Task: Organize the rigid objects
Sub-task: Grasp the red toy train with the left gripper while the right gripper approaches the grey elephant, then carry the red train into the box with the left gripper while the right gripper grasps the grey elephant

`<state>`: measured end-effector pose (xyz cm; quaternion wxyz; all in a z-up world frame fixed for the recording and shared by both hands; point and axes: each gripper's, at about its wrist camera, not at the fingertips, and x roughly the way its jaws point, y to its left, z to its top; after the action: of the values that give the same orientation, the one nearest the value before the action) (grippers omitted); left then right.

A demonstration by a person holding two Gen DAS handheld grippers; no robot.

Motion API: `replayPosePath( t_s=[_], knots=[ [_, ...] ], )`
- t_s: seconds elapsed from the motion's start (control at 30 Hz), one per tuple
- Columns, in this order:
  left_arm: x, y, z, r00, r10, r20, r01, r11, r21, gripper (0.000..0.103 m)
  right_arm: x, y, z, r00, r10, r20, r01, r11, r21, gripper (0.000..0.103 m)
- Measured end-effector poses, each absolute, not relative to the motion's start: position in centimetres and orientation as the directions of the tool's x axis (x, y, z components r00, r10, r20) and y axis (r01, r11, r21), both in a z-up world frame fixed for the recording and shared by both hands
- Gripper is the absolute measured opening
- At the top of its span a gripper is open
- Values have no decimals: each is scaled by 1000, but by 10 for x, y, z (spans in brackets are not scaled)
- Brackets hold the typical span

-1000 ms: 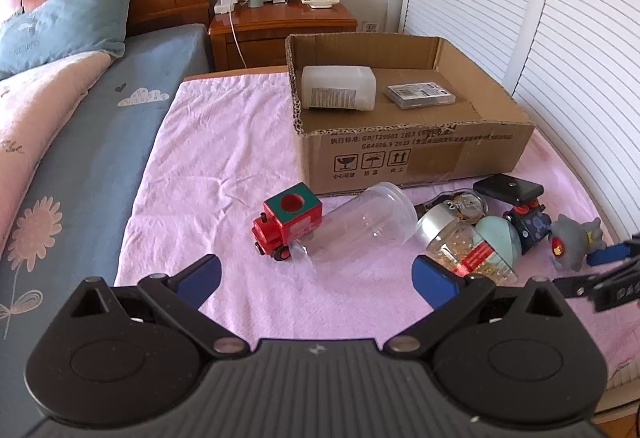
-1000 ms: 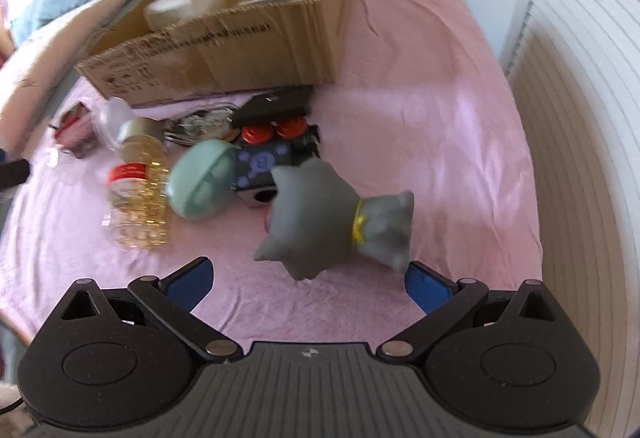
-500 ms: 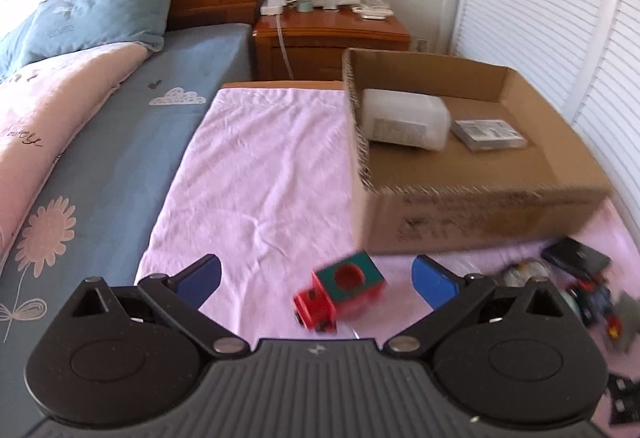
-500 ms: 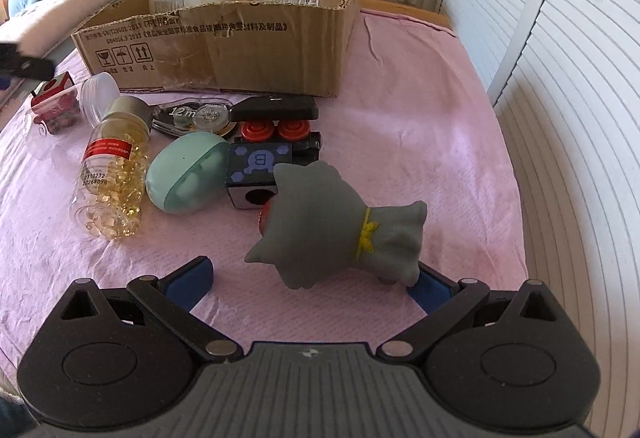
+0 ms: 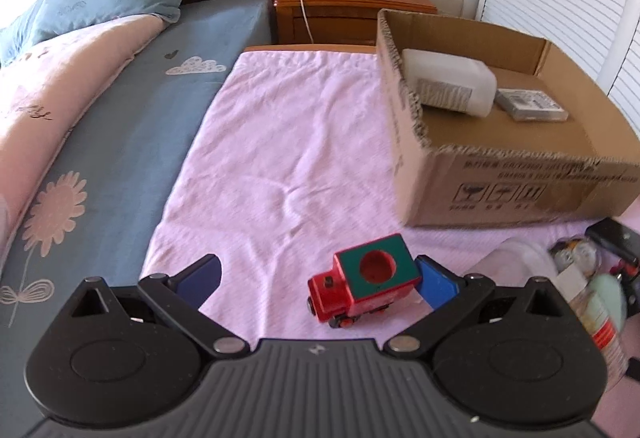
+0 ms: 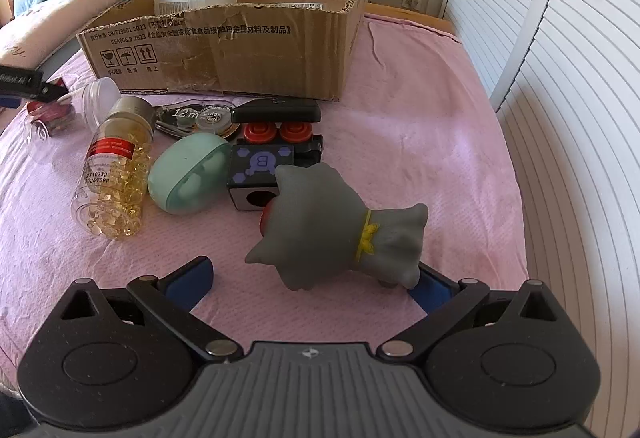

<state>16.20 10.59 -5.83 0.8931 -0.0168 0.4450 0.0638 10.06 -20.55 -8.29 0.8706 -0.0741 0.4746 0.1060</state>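
Note:
A red and green toy train [image 5: 362,288] lies on the pink cloth between the open fingers of my left gripper [image 5: 318,280], close to the right finger. A grey cat figure [image 6: 340,226] lies on its side between the open fingers of my right gripper [image 6: 308,280], its rear against the right finger. A cardboard box [image 6: 240,50] stands behind, holding a white container [image 5: 448,88] and a small flat pack [image 5: 530,104]. The box also shows in the left wrist view [image 5: 500,174].
On the cloth lie a pill bottle [image 6: 116,174], a mint case [image 6: 188,172], a dark block toy with red buttons [image 6: 272,162], a black flat case [image 6: 276,114], a tape dispenser [image 6: 196,116] and a clear jar [image 6: 96,94]. Bed left, shutters right.
My left gripper has swung left and come down around the toy train. My right gripper has moved forward, so the grey cat now lies between its fingers.

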Motion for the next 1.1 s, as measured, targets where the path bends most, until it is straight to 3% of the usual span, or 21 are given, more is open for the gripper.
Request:
replayPosePath(
  t_s=[0.27, 0.43, 0.7, 1.1],
  knots=[
    [144, 111, -68, 640, 121, -758, -148, 988, 33, 96, 98, -206, -84, 539, 117, -834, -255, 967, -28, 103],
    [141, 109, -71, 653, 98, -751, -170, 985, -19, 78, 95, -206, -84, 550, 118, -827, -251, 968, -29, 103],
    [140, 104, -77, 651, 71, -755, -222, 970, -100, 63, 91, -208, -86, 580, 127, -805, -254, 967, -31, 103],
    [154, 92, -78, 663, 54, -746, -193, 976, -102, 58, 90, -210, -87, 592, 143, -793, -274, 961, -30, 103]
  ],
)
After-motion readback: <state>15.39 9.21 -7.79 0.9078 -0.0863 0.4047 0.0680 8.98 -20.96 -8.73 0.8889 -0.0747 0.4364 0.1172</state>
